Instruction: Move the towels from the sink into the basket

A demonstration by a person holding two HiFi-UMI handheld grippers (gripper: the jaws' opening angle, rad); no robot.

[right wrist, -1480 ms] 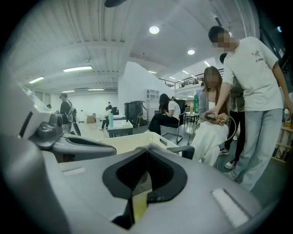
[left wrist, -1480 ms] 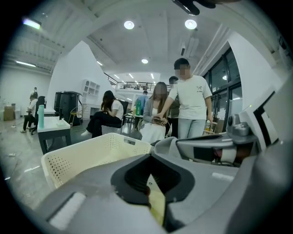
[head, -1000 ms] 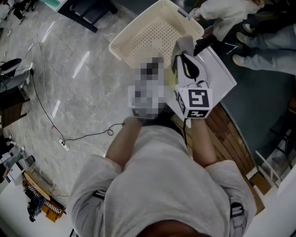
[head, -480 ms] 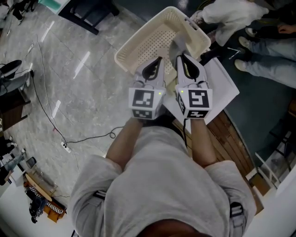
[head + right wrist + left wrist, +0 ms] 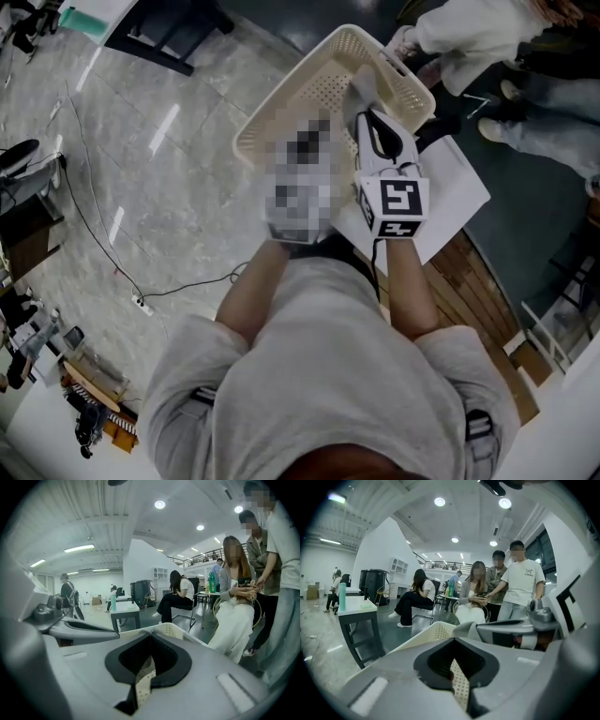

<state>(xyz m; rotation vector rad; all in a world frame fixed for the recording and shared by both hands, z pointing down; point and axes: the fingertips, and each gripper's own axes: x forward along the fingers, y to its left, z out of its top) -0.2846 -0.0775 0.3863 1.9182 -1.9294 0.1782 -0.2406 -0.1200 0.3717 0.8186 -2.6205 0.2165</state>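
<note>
Pale marbled floor (image 5: 141, 150) fills the left of the scene, with a thin black cable (image 5: 187, 277) trailing across it. At the far left stands a dark-legged table (image 5: 358, 611) with a teal bottle (image 5: 342, 596) on top.

The left tool (image 5: 457, 681) is held out over the near edge of the cream perforated basket (image 5: 323, 89). Its jaws are pressed together, and only the basket's mesh shows through the slit between them. The head view blurs this tool over.

Just right of it, a grey towel (image 5: 359, 94) hangs over the inside of the basket, at the tip of the right tool (image 5: 140, 679). That tool's jaws are nearly together, pinching the towel, whose frayed grey edge shows at their tips with basket mesh beneath. The two tools sit side by side, both tipped a little downward.

Under the right tool lies a white flat panel (image 5: 455, 202), with wood planking (image 5: 478, 300) nearer. At the far right are several people, some seated, one in jeans (image 5: 548, 127).
</note>
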